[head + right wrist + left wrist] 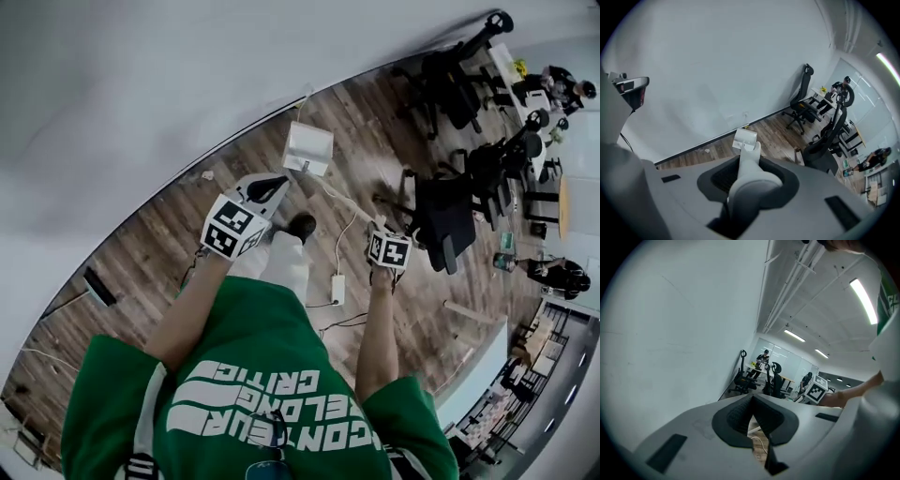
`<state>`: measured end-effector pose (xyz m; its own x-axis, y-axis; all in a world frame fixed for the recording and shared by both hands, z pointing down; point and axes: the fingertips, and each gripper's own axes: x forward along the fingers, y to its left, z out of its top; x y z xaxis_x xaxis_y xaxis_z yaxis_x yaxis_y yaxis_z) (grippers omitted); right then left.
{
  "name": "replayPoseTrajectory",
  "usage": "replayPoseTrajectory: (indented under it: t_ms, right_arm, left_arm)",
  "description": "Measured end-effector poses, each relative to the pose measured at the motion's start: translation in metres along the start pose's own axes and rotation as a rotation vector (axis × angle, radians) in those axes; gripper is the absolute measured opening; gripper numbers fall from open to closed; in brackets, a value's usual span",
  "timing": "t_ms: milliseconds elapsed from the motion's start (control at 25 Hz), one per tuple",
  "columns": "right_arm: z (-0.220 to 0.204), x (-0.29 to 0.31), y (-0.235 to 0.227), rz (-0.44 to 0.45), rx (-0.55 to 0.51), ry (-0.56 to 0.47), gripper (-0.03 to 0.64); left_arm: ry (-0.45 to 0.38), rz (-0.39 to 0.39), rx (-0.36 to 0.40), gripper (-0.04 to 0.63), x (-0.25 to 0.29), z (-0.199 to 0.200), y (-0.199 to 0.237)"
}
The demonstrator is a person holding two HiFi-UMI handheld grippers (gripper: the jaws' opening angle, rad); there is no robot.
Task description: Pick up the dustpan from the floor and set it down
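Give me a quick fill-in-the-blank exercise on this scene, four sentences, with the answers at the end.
1. The right gripper is clamped on the dustpan's ____.
2. Between its jaws, the left gripper holds ____.
3. The person's shirt is ____ with white lettering.
4. The floor is laid with ____ planks.

Answers: handle; nothing; green; wooden

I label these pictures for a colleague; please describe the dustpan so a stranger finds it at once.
Follow the white wall down to the wooden floor. Near that edge, ahead of the person, is the dustpan. Unlike the dark chairs to its right, it is a white boxy pan whose handle the right gripper holds.
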<state>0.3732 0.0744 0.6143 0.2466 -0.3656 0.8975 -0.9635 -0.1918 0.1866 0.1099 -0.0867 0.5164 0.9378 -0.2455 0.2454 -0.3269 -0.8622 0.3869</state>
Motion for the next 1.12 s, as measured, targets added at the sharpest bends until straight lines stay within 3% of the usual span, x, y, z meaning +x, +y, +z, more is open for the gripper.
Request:
replayPoseTrajectory:
  t_ms: [440,880,1120]
  right_arm:
    - [-0.022,-0.103,-0.047,-0.149,0.154,-0.214,0.117]
    - [-0.011,-0.219,-0.087,-0.269,0.208,-0.418,0.117]
    - [0.0,-0.252,-0.1,-0.318,0.235,-0.488,0.117]
  left_arm:
    - [-0.047,-0.082,0.064,-0.005,0.03,0.042,-0.017]
    - [-0.103,-0.143,0.126,-0.005,0.043,0.098,-0.049]
    - [-0.119,-0.18,0.16,-0.005,0.05,0.119,-0.063]
